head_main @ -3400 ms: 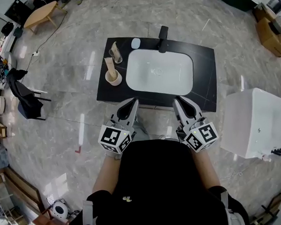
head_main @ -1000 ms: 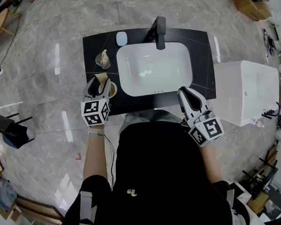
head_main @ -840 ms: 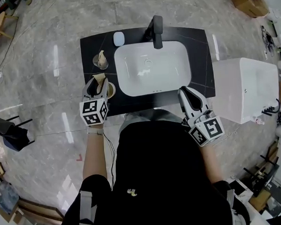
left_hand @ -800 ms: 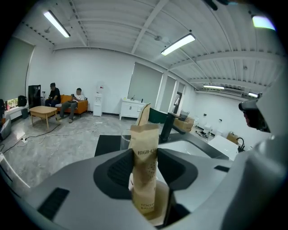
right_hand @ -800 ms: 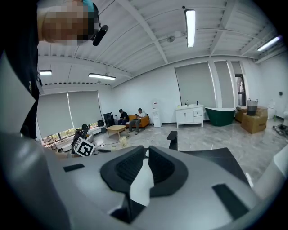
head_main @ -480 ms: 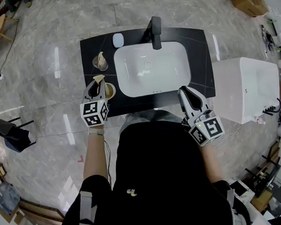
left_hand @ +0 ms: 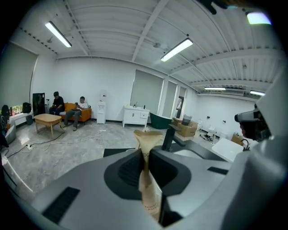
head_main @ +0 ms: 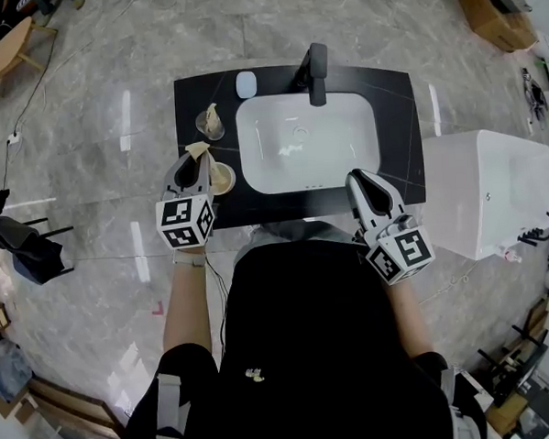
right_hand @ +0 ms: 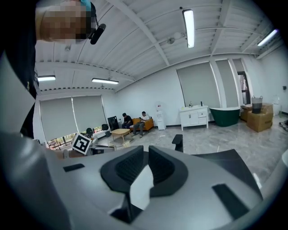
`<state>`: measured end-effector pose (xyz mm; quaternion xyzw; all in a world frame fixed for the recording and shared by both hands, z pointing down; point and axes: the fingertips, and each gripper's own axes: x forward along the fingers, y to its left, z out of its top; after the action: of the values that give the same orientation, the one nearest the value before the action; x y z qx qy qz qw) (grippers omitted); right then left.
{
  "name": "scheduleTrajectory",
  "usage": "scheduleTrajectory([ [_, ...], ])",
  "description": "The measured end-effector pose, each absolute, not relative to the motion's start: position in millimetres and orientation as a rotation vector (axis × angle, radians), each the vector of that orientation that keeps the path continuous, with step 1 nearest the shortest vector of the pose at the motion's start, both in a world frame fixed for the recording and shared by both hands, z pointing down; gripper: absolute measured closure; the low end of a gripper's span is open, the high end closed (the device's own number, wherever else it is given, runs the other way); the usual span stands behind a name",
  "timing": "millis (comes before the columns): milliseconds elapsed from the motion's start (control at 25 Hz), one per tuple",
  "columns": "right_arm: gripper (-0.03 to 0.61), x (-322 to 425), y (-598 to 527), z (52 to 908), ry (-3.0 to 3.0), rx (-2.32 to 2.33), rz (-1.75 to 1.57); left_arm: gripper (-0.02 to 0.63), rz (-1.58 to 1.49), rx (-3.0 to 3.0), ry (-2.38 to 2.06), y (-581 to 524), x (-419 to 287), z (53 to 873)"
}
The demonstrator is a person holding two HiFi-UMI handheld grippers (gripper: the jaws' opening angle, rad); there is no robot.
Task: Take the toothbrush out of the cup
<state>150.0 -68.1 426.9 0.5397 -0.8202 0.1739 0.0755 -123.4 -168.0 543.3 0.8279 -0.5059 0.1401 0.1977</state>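
The toothbrush (head_main: 197, 150) is a tall tan paper-wrapped pack standing up out of a pale cup (head_main: 223, 178) on the black counter (head_main: 403, 152), left of the basin. My left gripper (head_main: 195, 163) is closing its jaws, and the pads press both sides of the pack. In the left gripper view the toothbrush (left_hand: 146, 146) rises upright between the fingers of my left gripper (left_hand: 145, 158). Its lower end is hidden behind the gripper. My right gripper (head_main: 358, 178) hovers shut and empty at the counter's front edge, seen also as the right gripper (right_hand: 145, 162).
A white basin (head_main: 307, 141) with a black tap (head_main: 317, 67) fills the counter's middle. A second glass cup (head_main: 212, 125) with a tan item and a small white object (head_main: 245, 83) stand behind the first cup. A white cabinet (head_main: 493, 193) sits to the right.
The left gripper's jaws came together on the wrapped toothbrush and the gripper rose a little above the cup. The right gripper stayed where it was.
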Motion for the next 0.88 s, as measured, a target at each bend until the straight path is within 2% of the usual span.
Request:
scheduleTrajectory([
  [520, 0.526, 138, -102, 408, -2.581, 1.541, 0.428, 0.563, 0.327, 2.356, -1.516, -164, -120, 456],
  [880, 0.526, 125, -118, 415, -2.639, 1.443, 0.471, 0.563, 0.301, 2.307, -1.580, -140, -131, 440],
])
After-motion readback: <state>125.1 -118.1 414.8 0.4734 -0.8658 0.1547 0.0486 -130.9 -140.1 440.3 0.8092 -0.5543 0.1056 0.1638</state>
